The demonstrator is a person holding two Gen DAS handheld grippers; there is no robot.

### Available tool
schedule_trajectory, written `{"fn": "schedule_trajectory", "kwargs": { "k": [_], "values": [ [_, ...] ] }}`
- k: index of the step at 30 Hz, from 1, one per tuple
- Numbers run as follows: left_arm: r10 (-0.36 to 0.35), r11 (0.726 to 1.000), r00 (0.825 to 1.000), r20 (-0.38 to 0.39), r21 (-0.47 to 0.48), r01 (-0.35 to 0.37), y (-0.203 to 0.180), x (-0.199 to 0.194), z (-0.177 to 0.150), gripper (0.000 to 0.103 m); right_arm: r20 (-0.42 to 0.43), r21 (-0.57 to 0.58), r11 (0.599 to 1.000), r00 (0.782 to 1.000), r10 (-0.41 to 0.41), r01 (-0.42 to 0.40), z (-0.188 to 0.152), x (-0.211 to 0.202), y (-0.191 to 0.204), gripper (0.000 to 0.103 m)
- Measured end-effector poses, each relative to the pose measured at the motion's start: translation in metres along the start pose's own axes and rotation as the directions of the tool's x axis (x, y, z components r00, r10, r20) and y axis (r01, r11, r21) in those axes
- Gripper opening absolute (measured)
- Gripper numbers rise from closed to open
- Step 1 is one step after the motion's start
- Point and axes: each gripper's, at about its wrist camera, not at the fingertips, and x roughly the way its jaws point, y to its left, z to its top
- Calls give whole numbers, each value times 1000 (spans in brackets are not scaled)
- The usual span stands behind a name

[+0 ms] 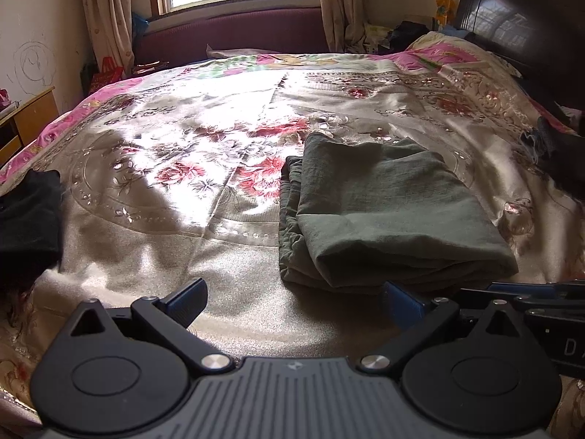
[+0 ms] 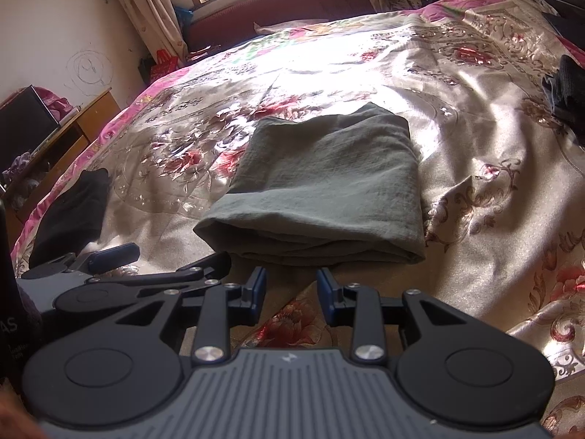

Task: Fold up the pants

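Fingers (image 2: 256, 289) parted and empty, grey-green pants (image 2: 321, 186) folded, layered rectangle, wrinkled

Floral bed (image 1: 226, 241): folded green pants (image 1: 395, 216), black cloth (image 1: 29, 212), maybe garment.

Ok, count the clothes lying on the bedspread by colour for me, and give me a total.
Grey-green: 1, the folded pants in the middle of the bedspread.
Black: 2, a black garment near the left edge and a dark garment at the right edge, only partly in view.
Total: 3
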Motion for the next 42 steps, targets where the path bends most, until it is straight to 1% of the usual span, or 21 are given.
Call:
{"fn": "schedule_trajectory", "kwargs": {
  "k": [17, 31, 37, 42],
  "values": [
    [18, 999, 1000, 5, 28, -18, -7, -2, -2, 103, -1, 17, 1000, 1000, 6, -6, -5, -1, -5, 33],
    [30, 999, 999, 15, 31, -31, -10, -4, -2, 103, 6, 26, 1000, 1000, 13, -13, -5, -3, -7, 33],
    [36, 999, 999, 20, 39, -37, -13, -7, -2, 103, 13, 33, 999, 1000, 21, -21, -7, -6, -10, 33],
    [56, 997, 998, 34, 60, -58, -18, -13, -1, 103, 22, 39, 998, 999, 39, -40, -8, -9, -13, 33]
  ]
}}
